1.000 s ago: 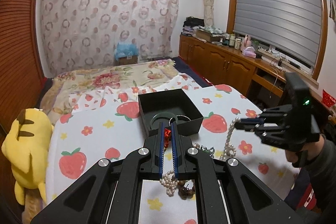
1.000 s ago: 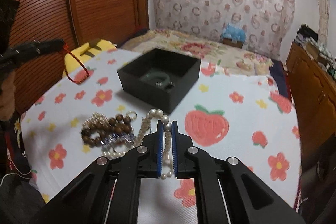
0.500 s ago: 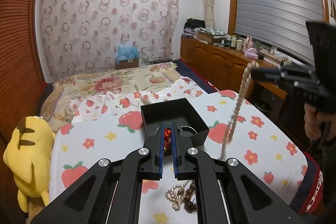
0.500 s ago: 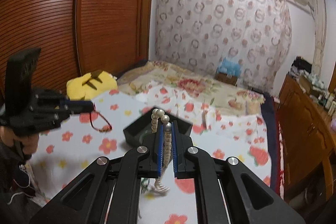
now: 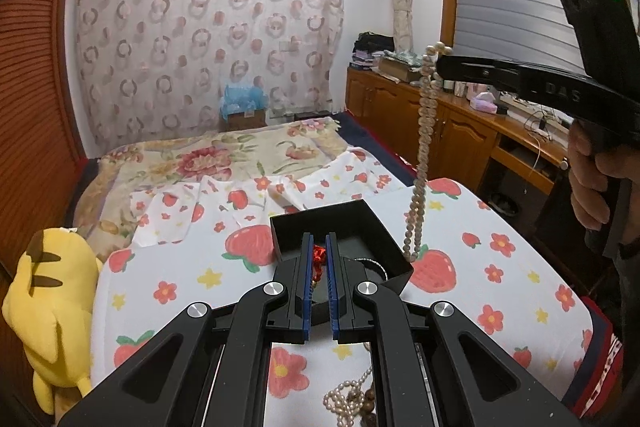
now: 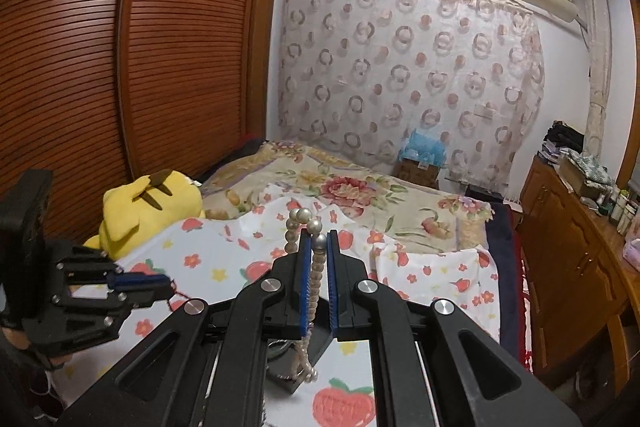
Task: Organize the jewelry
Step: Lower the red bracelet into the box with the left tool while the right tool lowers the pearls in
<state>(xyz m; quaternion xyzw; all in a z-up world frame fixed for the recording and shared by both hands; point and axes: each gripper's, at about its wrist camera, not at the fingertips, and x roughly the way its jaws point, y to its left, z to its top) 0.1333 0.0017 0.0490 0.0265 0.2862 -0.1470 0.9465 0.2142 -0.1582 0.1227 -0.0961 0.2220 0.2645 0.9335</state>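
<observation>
A black open jewelry box (image 5: pixel 386 242) stands on the strawberry-print cloth. My left gripper (image 5: pixel 319 254) is shut on a red string bracelet (image 5: pixel 319 259) and hangs just over the box's near side. My right gripper (image 6: pixel 319 245) is shut on a long pearl necklace (image 5: pixel 422 147), held high at the right; the strand dangles down to the box's right rim. In the right wrist view the pearls (image 6: pixel 313 279) run between the fingers, and the left gripper (image 6: pixel 160 285) shows at lower left. The box (image 6: pixel 288 367) is mostly hidden under my right gripper.
More pearls and wooden beads (image 5: pixel 352 403) lie on the cloth near the front edge. A yellow plush toy (image 5: pixel 48 307) sits at the left. Wooden cabinets (image 5: pixel 460 135) line the right wall, a louvred wardrobe (image 6: pixel 120 67) the left.
My right gripper has lifted the pearl necklace off the cloth and raised it high beside the box. My left gripper has moved forward over the box with the red bracelet.
</observation>
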